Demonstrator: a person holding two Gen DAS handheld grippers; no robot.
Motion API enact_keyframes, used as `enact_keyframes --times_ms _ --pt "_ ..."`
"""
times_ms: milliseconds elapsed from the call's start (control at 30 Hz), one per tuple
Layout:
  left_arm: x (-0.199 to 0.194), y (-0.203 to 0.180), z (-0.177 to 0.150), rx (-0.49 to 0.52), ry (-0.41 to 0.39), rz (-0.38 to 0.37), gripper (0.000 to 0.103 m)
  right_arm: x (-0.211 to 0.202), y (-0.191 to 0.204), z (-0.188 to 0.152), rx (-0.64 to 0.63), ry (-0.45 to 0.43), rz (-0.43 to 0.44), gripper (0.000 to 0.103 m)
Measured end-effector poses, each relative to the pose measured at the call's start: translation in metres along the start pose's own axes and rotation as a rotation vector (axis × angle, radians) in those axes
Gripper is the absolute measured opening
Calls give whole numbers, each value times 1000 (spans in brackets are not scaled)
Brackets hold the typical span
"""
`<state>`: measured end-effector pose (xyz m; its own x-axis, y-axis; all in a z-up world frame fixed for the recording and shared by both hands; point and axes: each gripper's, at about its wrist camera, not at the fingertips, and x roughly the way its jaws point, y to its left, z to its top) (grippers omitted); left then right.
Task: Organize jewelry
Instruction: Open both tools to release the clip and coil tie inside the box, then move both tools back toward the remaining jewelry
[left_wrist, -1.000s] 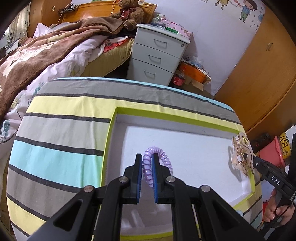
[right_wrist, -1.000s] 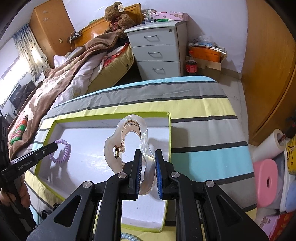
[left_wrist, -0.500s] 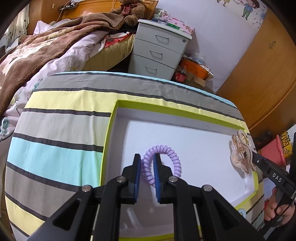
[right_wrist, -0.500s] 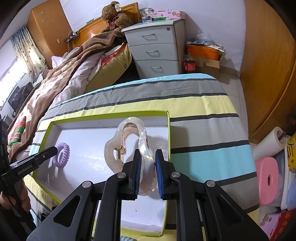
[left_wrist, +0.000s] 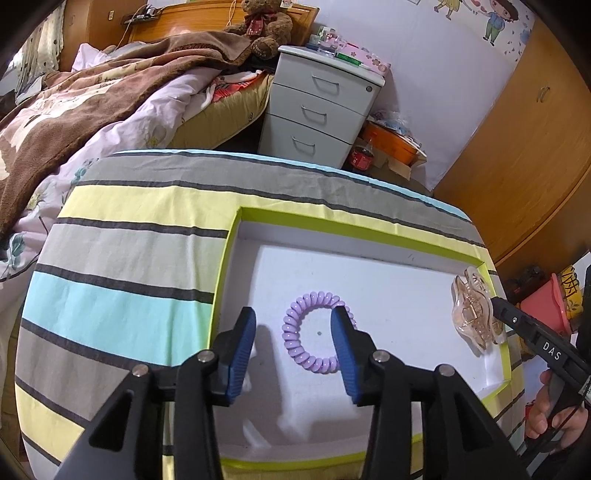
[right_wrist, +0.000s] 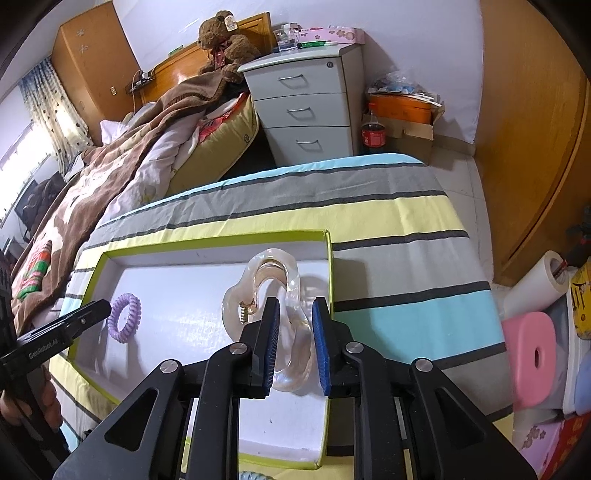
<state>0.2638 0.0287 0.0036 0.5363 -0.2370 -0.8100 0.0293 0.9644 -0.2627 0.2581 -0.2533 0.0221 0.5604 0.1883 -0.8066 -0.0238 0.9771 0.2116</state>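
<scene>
A: How's the light on your two wrist views?

B: Bright and even. Daylight enters through the curtained window (right_wrist: 40, 122) far left in your right view and blows out white there. The white tray floor (right_wrist: 177, 295) carries a soft sheen.

A: Shadows?

B: Soft ones. The left gripper (left_wrist: 293, 330) drops a pale grey shadow onto the tray just beneath its fingers.

A: Sharpness?

B: Crisp at centre. Your fisheye bends the striped cloth (left_wrist: 122, 236) into curves, and the corners go black.
</scene>
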Motion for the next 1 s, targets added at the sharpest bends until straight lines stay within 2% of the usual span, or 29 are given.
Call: enact_keyframes --times_ms 300,533,667,733,867,1000 --pt "-20 -3 -6 3 -28 4 53 -16 3 -2 6 -29 10 19" --pt "-50 -8 -17 20 -81 29 66 -42 10 -11 -10 -69 17 20" --pt "-69 -10 -30 24 -104 33 69 -59 16 -20 -17 -98 32 21" --pt "-78 -12 -37 34 -124 58 69 -70 21 -27 -26 -116 38 22" --pt "-96 -14 -51 39 -153 81 70 -90 26 -40 -34 -149 53 31" --pt "-112 -14 -65 40 -180 101 71 -106 29 -55 -40 -175 53 32"
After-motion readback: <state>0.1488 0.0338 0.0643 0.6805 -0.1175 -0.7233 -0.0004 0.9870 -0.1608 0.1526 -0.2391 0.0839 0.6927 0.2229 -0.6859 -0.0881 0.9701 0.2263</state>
